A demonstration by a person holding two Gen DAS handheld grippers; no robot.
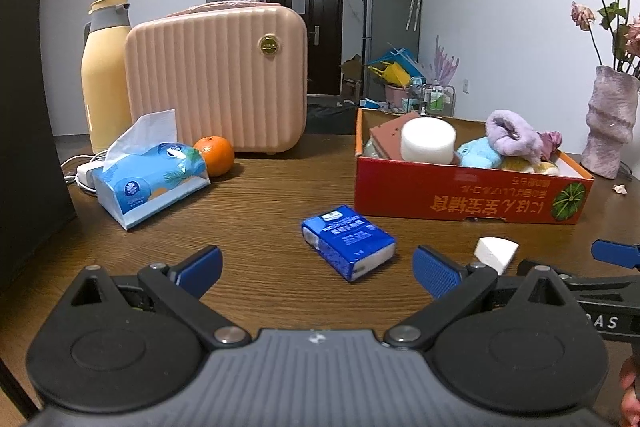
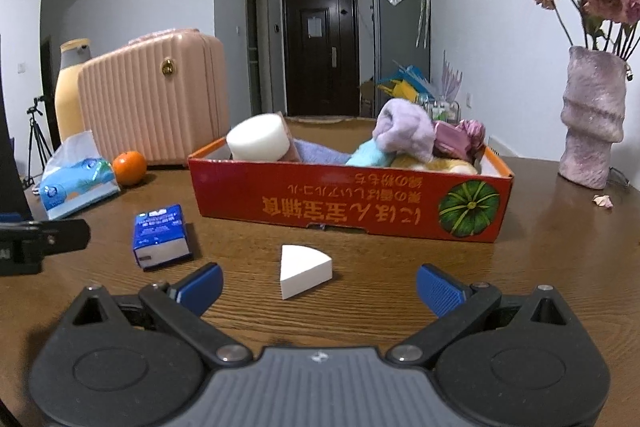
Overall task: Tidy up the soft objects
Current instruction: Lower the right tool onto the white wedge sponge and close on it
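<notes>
Brown wood table (image 2: 380, 287), hallway with a dark door way back at 12 o'clock. Left gripper (image 1: 318, 269) spread wide, nothing in it, hovering low with a small blue tissue pack (image 1: 348, 242) lying flat just ahead at 12. Right gripper (image 2: 319, 287) also wide open and empty, white sponge wedge (image 2: 304, 270) sitting right between the fingertips. Red cardboard box (image 2: 348, 205) further back at 12 to 1, stuffed with a round white sponge (image 2: 258, 143), purple plush (image 2: 404, 129) and towels. Bigger tissue pack (image 1: 150, 179) and orange (image 1: 215, 155) over at 10, next to a pink case (image 1: 216, 83).
</notes>
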